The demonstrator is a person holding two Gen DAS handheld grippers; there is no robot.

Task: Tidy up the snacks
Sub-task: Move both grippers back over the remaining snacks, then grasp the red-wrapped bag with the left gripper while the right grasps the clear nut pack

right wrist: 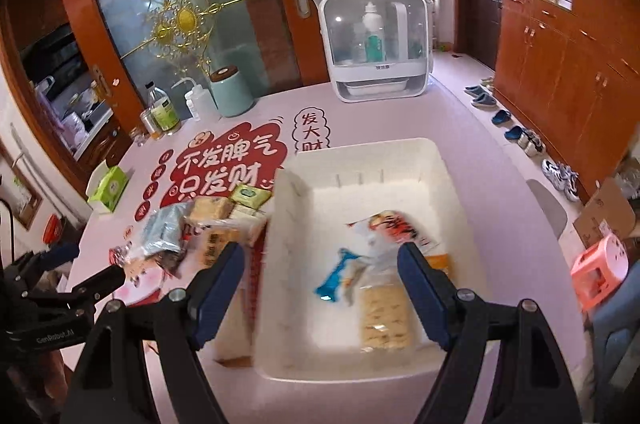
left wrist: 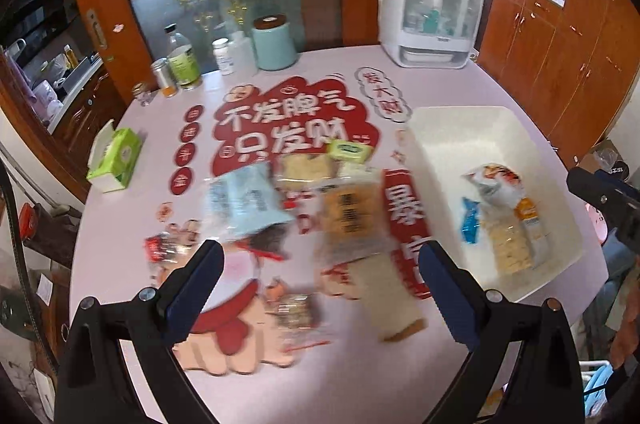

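Left wrist view, from its left edge: a green-and-white cardboard tissue box (left wrist: 114,159) sits near the rim of the round pink table (left wrist: 360,364), whose glossy top carries red printed lettering. Next comes a loose heap of crinkly snack packets (left wrist: 312,199), blurred: a pale blue foil bag (left wrist: 244,201), a long clear sleeve of tan crackers (left wrist: 352,224) with its long axis running from the table's middle toward the camera, and a small green packet (left wrist: 349,149) at the far end. The left gripper (left wrist: 320,264) hangs above the heap with its blue-padded jaws wide apart and nothing between them. To the right stands a white rectangular plastic bin (left wrist: 448,127) with smooth walls, already holding a red-and-white bag (left wrist: 496,183), a blue wrapper (left wrist: 470,220) and a cracker sleeve (left wrist: 508,244) lying lengthwise toward the camera. The right wrist view alone shows the bin's ribbed far wall, shoes lined up on the floor and a pink plastic stool (right wrist: 600,268); the left one alone shows small packets near the table's front. The right gripper (right wrist: 320,272) hovers over the bin, jaws spread and empty.
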